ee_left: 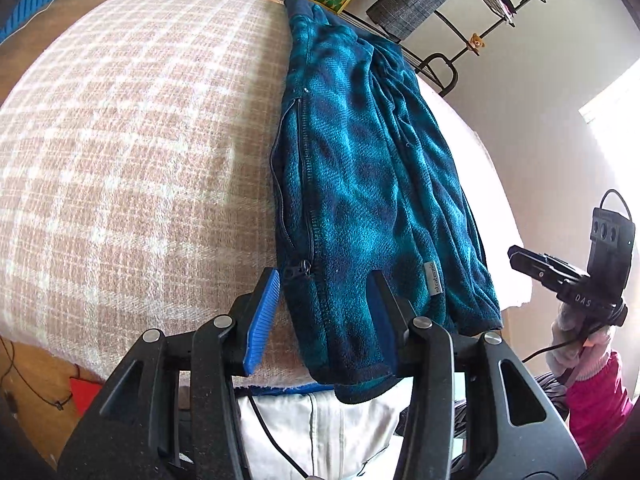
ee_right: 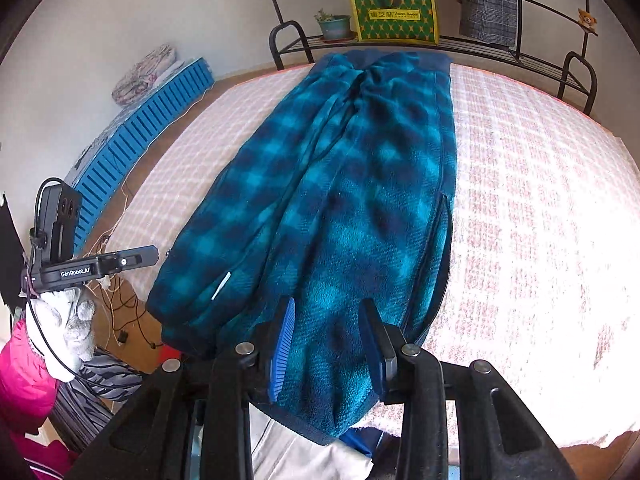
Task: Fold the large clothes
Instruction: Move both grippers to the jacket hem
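My blue jacket (ee_right: 340, 200) lies folded long on the checked blanket (ee_left: 120, 160), its bottom edge hanging over the near side. My left gripper (ee_left: 324, 312) and right gripper (ee_right: 326, 344) both stand spread over that hem, pinching nothing. Lots of bare blanket lies beside it.

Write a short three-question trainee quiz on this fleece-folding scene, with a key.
1. True or false: the teal plaid fleece jacket lies folded into a long strip on the checked blanket.
2. Which gripper has the jacket's hem between its jaws? A. left gripper only B. right gripper only C. both
3. Fill in: on the shelf behind the table, beside the yellow-green box, stands a potted ____.

Key: 1 true; 2 C, with the jaws of both standing apart and pressing nothing; 3 plant.
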`<state>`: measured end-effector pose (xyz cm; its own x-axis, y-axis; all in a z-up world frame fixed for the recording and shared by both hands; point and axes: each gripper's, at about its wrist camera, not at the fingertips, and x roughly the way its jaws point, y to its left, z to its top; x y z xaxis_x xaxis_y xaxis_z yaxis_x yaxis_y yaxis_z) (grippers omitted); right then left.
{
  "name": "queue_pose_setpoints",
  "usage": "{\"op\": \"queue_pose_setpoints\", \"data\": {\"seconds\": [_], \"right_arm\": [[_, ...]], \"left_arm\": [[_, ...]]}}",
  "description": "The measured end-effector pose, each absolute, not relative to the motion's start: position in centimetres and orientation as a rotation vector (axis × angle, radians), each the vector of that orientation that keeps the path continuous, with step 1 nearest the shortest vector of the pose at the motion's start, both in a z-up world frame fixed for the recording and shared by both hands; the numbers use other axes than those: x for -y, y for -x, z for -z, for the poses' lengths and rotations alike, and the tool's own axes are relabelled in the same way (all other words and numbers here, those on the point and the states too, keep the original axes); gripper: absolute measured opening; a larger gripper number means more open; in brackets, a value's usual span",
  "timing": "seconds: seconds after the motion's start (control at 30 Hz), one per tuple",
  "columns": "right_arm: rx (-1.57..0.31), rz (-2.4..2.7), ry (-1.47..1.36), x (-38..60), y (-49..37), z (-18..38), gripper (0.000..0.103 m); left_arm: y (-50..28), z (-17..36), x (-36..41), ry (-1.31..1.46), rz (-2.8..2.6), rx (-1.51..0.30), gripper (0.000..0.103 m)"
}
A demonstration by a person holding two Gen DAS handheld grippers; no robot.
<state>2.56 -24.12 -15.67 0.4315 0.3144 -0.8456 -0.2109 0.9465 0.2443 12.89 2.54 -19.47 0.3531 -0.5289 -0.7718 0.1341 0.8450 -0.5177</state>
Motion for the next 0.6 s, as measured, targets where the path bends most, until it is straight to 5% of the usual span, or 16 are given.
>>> {"op": "queue_pose_setpoints", "data": {"seconds": [0.2,0.33,0.47,0.6], "right_arm": [[-1.17,-0.34,-0.021,22.2,-0.3,20.8,0.035],[-1.165,-0.386,-0.06,23.1,1.0,18.9,0.034],[-1.077,-0.323,-0.133,26.4,1.8,15.8,0.064],[-1.115,-0.276,-0.255,29.2,0.9,17.1,0.065]], "left_arm": [[-12.3,22.1,-2.7,0.503,0.421,-1.213,0.046],[-12.0,22.7,-2.1,0.533,0.447,-1.24,0.046],[-11.8,23.0,-1.3,0.557,0.485,-1.263,0.046],[-11.8,23.6,-0.8,0.595,0.503,-1.285,0.047]]}}
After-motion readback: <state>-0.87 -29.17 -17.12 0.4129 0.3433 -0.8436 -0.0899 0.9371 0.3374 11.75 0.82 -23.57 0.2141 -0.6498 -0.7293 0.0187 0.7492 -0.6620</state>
